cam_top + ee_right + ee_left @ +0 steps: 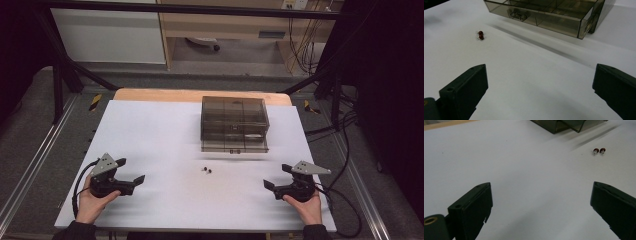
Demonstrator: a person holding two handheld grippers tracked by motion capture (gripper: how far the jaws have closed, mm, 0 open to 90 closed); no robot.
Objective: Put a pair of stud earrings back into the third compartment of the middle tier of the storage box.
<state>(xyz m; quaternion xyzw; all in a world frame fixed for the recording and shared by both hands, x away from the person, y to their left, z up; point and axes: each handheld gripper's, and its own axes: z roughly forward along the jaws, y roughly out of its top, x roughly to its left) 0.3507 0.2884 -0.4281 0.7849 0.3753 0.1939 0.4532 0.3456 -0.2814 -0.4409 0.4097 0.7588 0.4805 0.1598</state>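
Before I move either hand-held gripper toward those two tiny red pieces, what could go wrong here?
1. The two red pieces are very small and lie close together on the bare white table; wide jaws may knock one away or pinch both at once.
2. They look rounded, so a nudge could roll them.
3. The smoky plastic organizer box sits just beyond them with its drawer apparently pulled forward; overshooting may bump it.

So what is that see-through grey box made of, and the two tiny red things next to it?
The smoky grey see-through box looks like hard, glossy plastic: its inner dividers show through the walls, and its edges catch the light. The two tiny dark red round pieces look shiny, perhaps glass or plastic with little silvery metal ends; they are too small to be sure.
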